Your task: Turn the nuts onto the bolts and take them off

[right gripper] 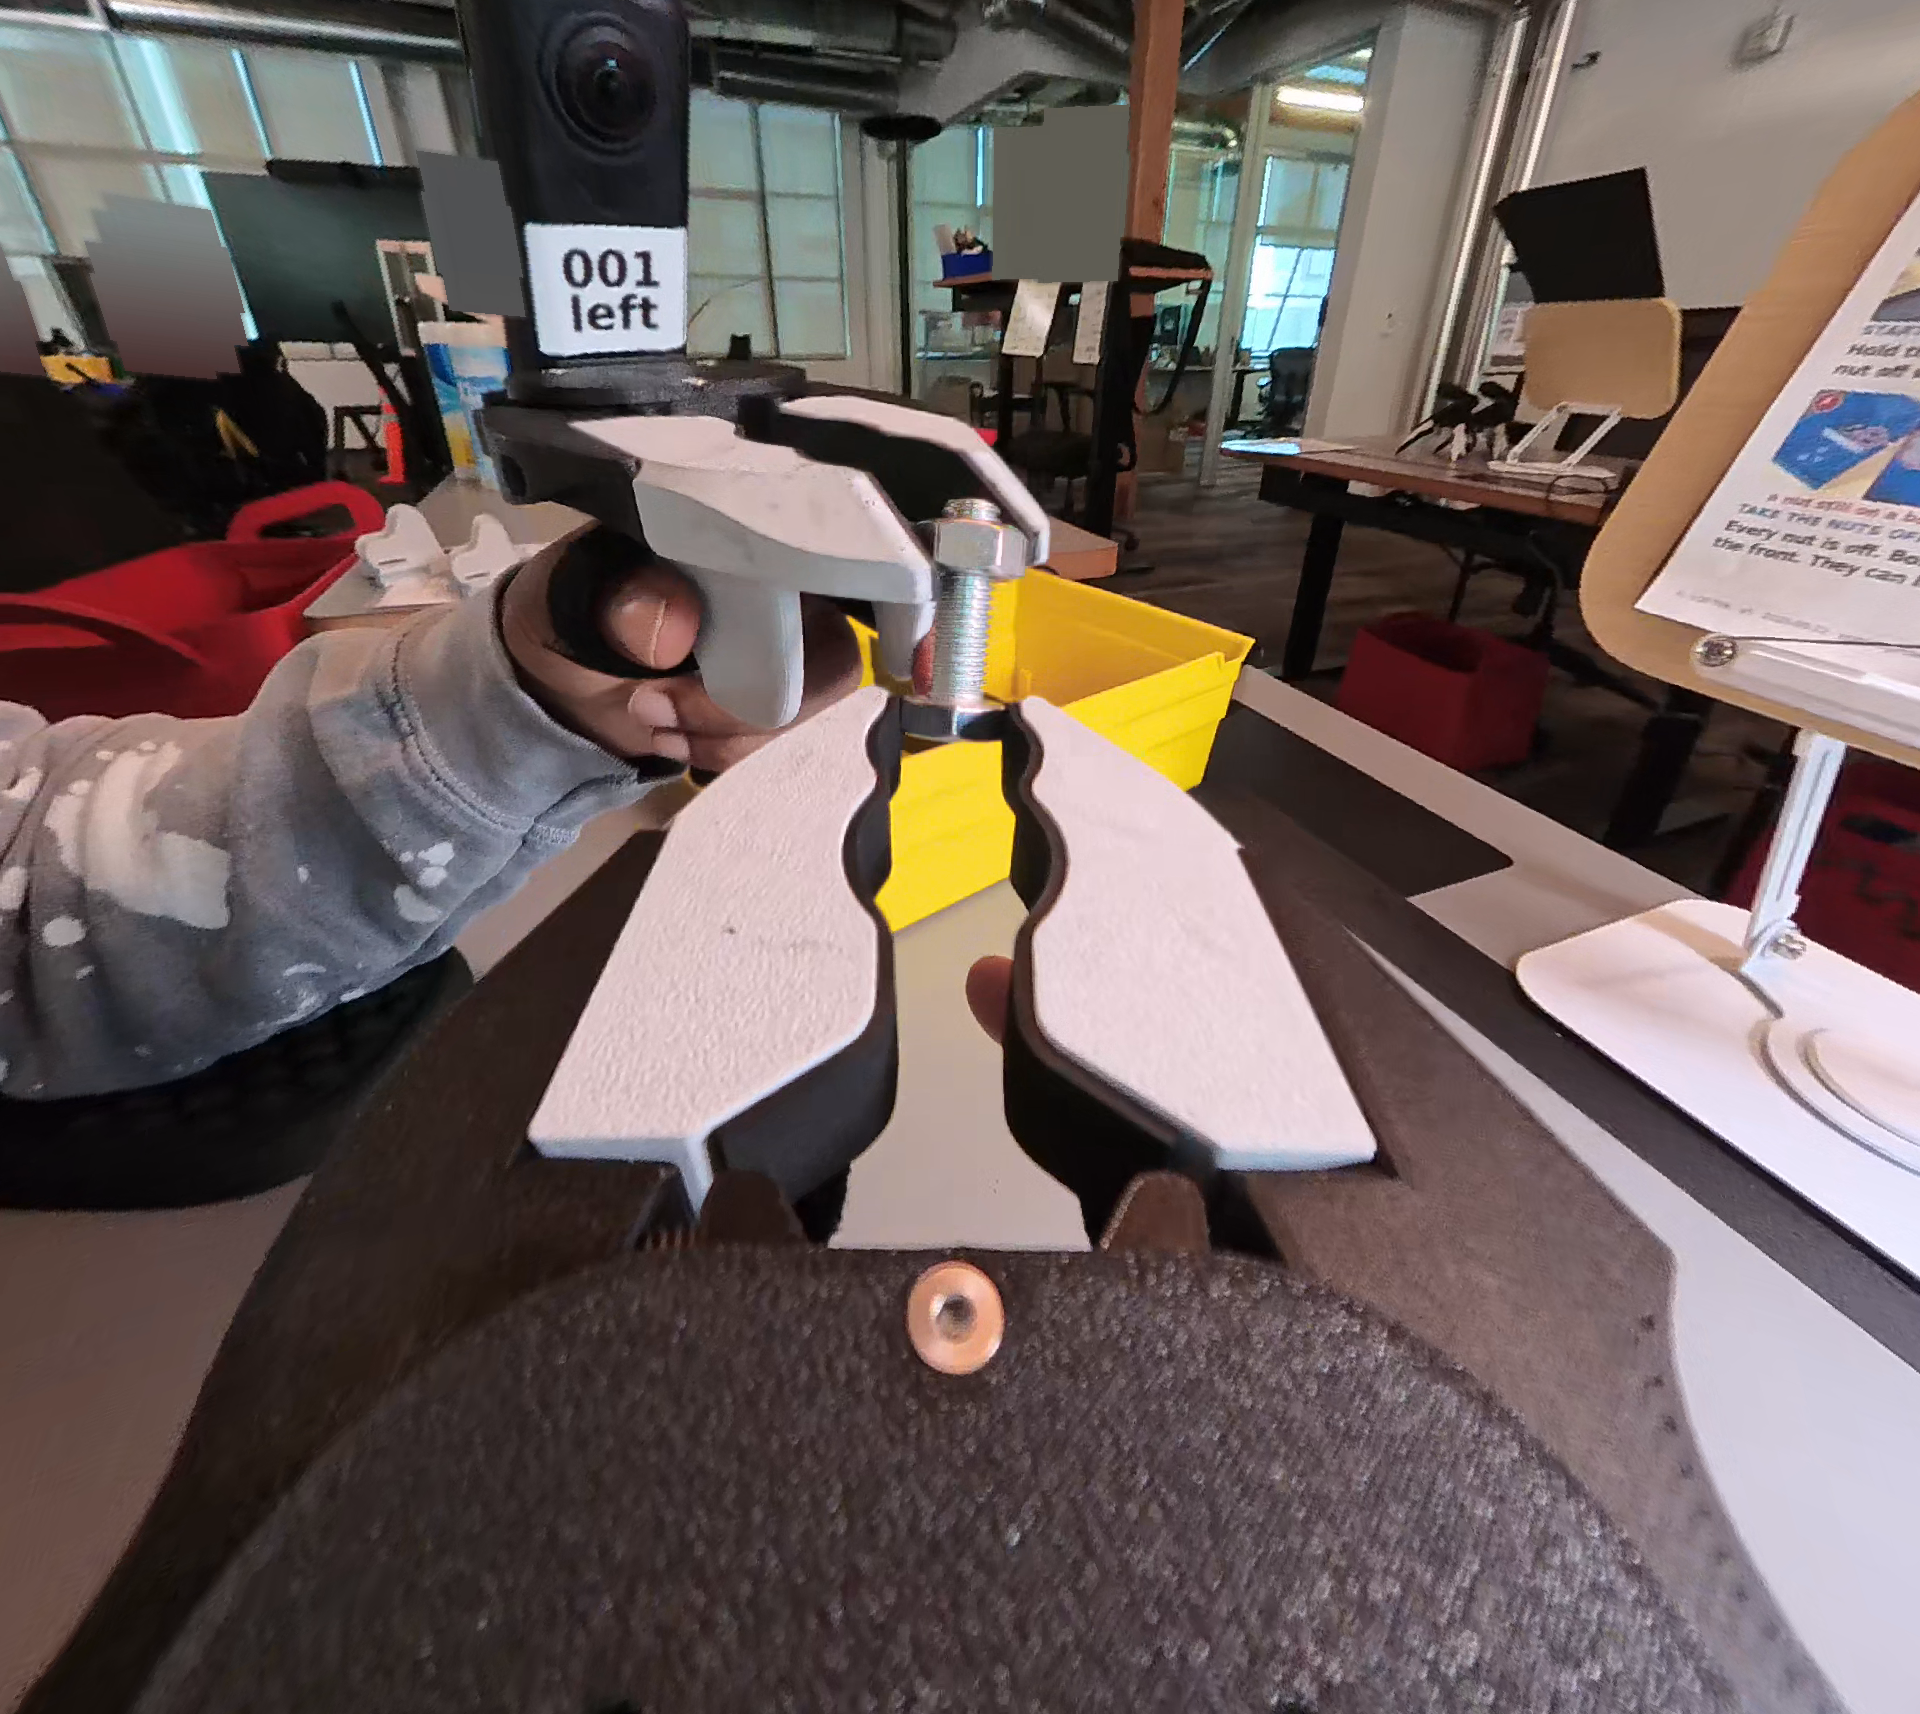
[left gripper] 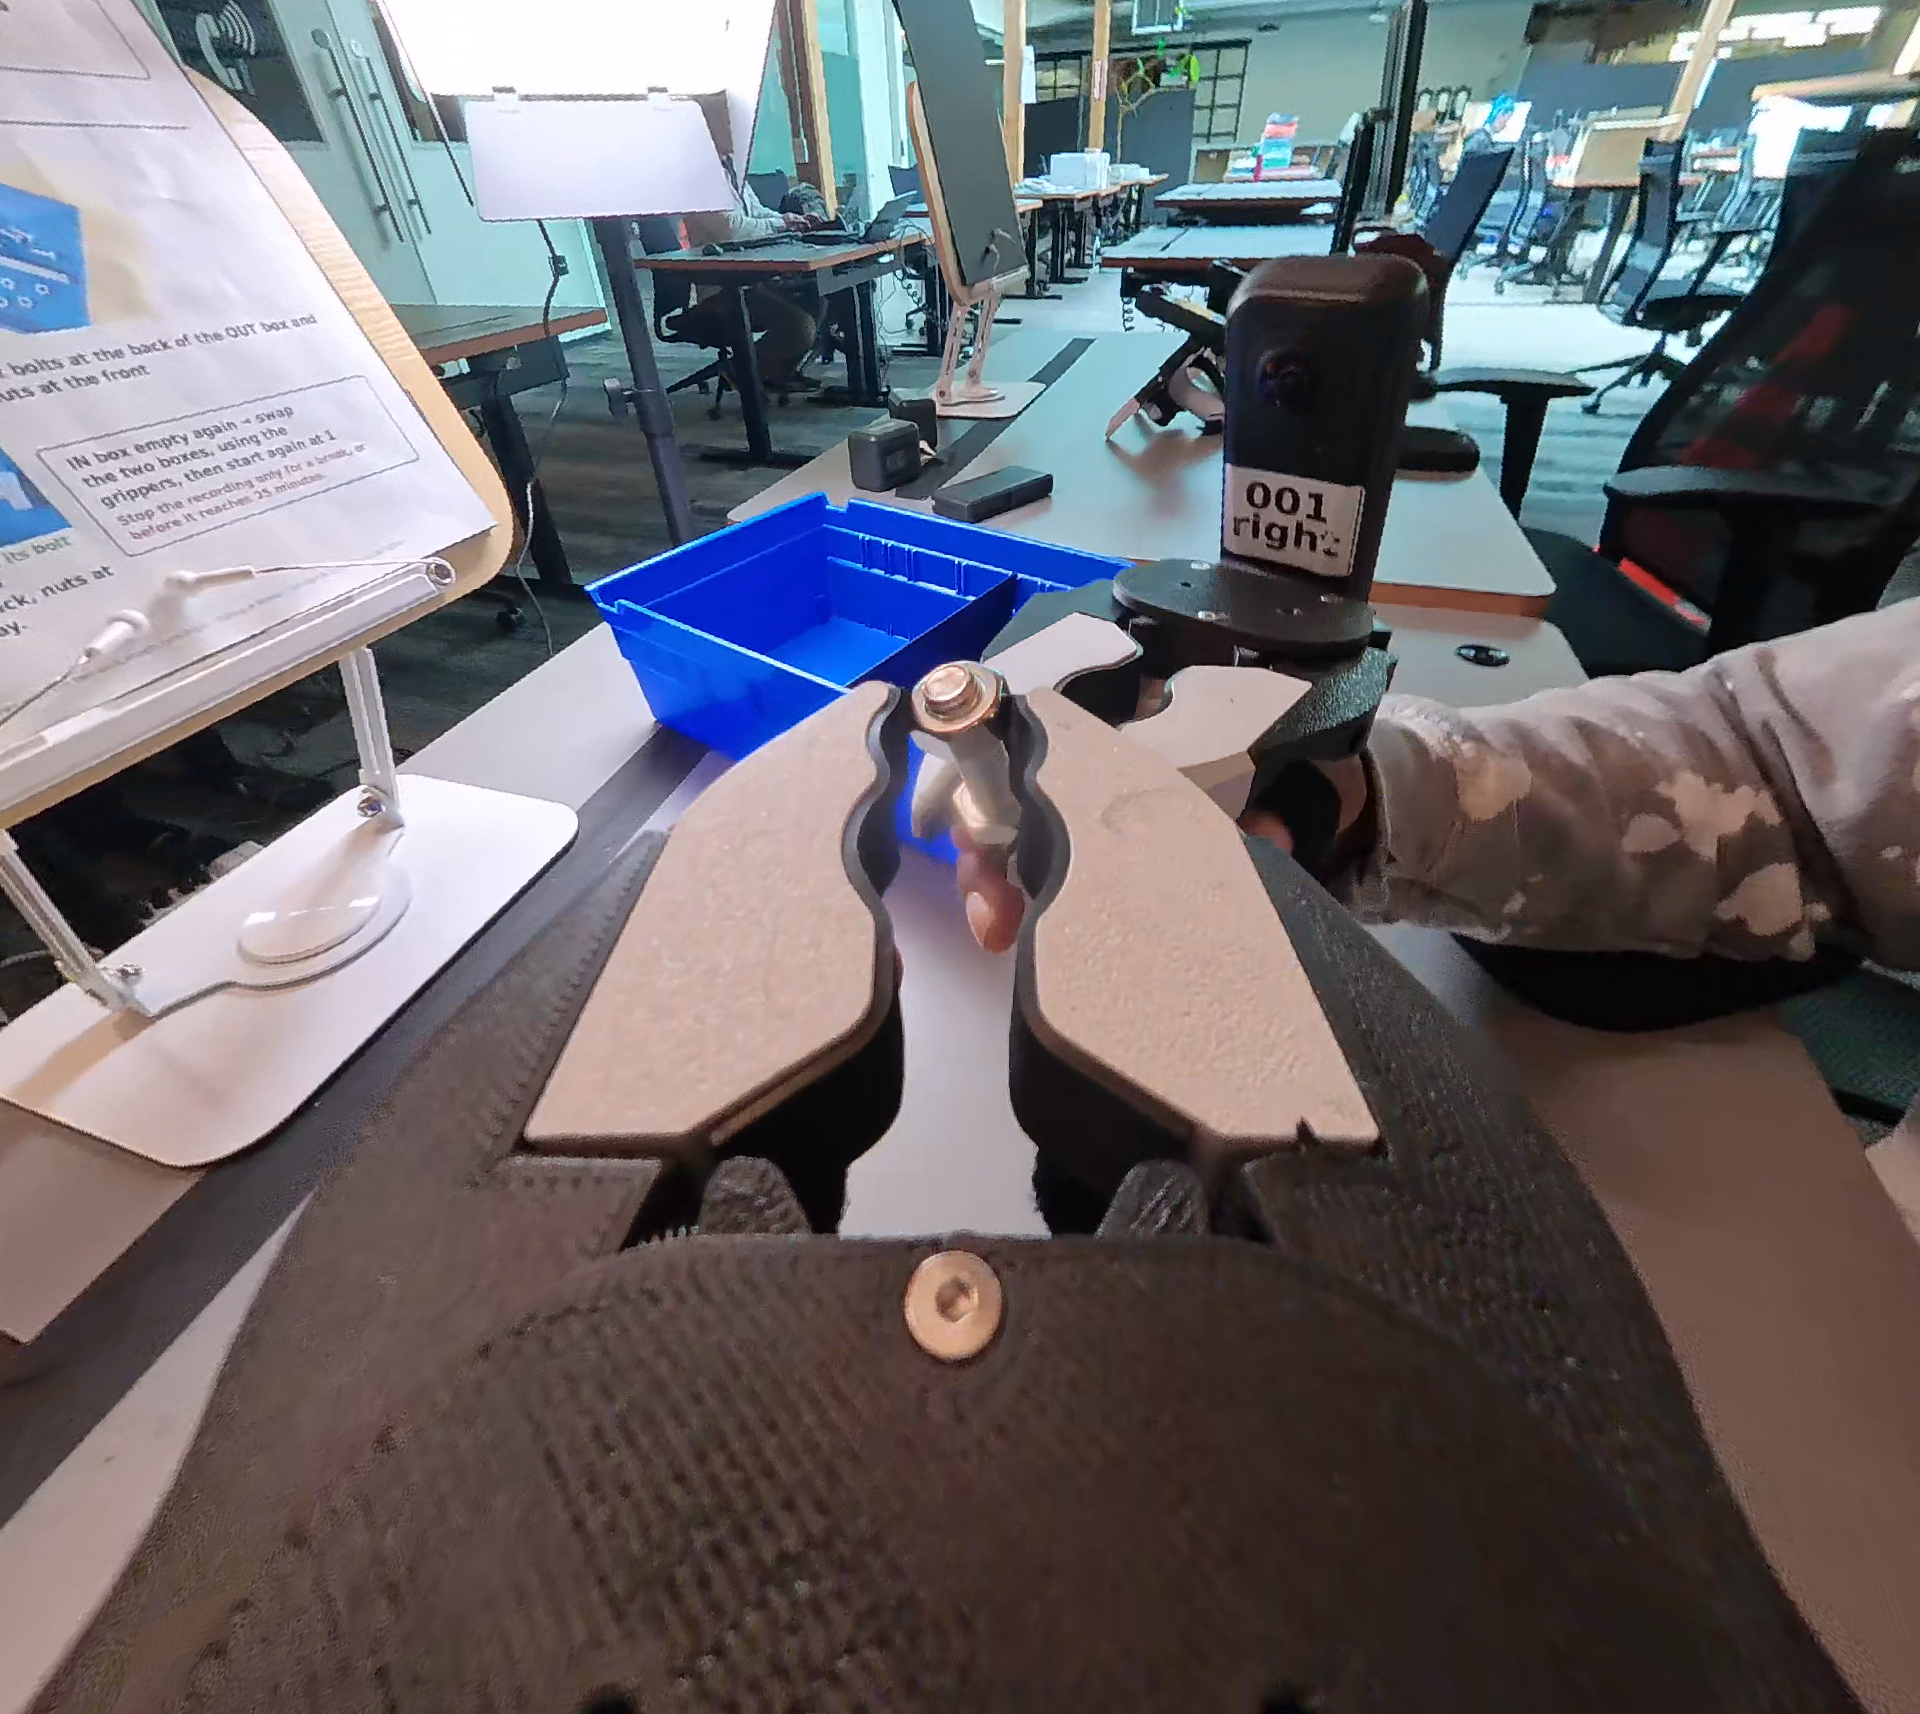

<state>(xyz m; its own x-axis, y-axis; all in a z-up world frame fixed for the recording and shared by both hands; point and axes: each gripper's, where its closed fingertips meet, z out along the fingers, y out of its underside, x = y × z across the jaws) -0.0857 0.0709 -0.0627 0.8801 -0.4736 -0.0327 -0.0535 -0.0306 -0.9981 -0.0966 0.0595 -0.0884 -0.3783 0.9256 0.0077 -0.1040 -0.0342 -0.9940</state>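
Note:
A steel bolt [right gripper: 956, 625] stands upright over the table, with a hex nut [right gripper: 971, 544] near the top of its thread. My right gripper [right gripper: 951, 719] is shut on the bolt's head from below. My left gripper [left gripper: 956, 714] is shut on the nut [left gripper: 956, 693], and the bolt's shaft [left gripper: 982, 781] hangs below it between the fingers. In the right wrist view the left gripper's fingers [right gripper: 790, 521] reach in level from the left. In the left wrist view the right gripper's fingers [left gripper: 1081, 656] show just behind, with a sleeved hand holding it.
A blue divided bin [left gripper: 831, 625] sits on the grey table beyond the left gripper and looks empty. A yellow bin [right gripper: 1122, 677] sits behind the bolt. An instruction sheet on a white stand [left gripper: 208, 314] is beside them and also shows in the right wrist view [right gripper: 1766, 521]. Desks and chairs stand behind. My two grippers' fingertips are within a few centimetres of each other.

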